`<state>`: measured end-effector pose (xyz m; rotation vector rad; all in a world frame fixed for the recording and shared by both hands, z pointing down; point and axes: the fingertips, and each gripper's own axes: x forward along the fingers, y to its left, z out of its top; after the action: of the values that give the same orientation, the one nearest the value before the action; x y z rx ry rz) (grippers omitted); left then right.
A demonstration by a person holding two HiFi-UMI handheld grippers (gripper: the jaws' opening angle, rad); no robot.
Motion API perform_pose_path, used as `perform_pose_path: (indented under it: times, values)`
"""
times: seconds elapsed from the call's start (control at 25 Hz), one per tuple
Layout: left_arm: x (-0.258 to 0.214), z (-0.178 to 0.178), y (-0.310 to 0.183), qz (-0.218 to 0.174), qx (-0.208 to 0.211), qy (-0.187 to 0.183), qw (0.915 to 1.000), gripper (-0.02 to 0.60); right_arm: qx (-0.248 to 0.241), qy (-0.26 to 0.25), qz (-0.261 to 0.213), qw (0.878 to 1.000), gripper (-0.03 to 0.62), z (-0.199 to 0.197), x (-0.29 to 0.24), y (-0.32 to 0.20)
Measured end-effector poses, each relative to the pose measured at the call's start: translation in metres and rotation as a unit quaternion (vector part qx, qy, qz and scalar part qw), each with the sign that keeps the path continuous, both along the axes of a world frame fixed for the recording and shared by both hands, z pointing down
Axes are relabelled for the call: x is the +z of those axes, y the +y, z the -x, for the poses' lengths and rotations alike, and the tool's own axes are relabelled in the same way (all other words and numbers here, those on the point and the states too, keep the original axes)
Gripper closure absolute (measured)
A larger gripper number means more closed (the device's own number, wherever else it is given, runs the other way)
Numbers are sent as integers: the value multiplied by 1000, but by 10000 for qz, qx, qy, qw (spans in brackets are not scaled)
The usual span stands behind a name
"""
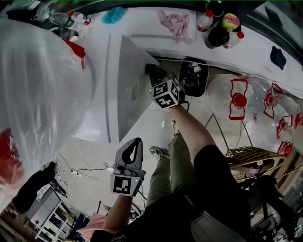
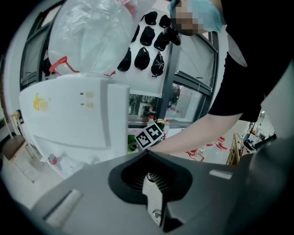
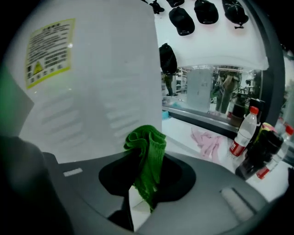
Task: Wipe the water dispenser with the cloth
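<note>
The white water dispenser (image 1: pixel 132 87) stands below me with a big clear water bottle (image 1: pixel 42 90) on top. My right gripper (image 1: pixel 158 78) is shut on a green cloth (image 3: pixel 147 151) and holds it close against the dispenser's side panel (image 3: pixel 92 87), near its rear edge. I cannot tell whether cloth and panel touch. In the head view the cloth (image 1: pixel 154 71) shows as a dark bunch at the jaw tips. My left gripper (image 1: pixel 134 146) hangs lower, in front of the dispenser and away from it, jaws shut and empty. The left gripper view shows the dispenser's front (image 2: pixel 73 119).
A yellow warning label (image 3: pixel 48 50) sits high on the side panel. On the white ledge behind lie a pink cloth (image 1: pixel 176 23), a teal cloth (image 1: pixel 113 14) and several bottles (image 1: pixel 218 23). A black tray (image 1: pixel 194 75), clear bags with red handles (image 1: pixel 239 99) and a wicker basket (image 1: pixel 251 158) stand at right.
</note>
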<state>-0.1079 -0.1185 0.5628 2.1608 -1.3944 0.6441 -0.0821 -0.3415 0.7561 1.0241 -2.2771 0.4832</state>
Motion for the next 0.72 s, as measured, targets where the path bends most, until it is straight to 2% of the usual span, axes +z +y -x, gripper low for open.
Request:
perform_pose_path:
  times: [0.2, 0.36, 0.52, 0.72]
  values:
    - [2, 0, -7, -3, -4, -50, 10000, 580, 243, 106, -212, 9994, 499, -12, -6, -56]
    - [2, -3, -5, 28, 38, -73, 10000, 580, 428, 150, -350, 9984, 497, -25, -17, -74]
    - [-4, -6, -4, -68, 86, -53, 9999, 580, 499, 134, -433, 9977, 497, -44, -32, -59]
    - [-17, -8, 0, -295, 169, 12, 9994, 580, 741, -134, -528, 9958, 499, -69, -67, -10]
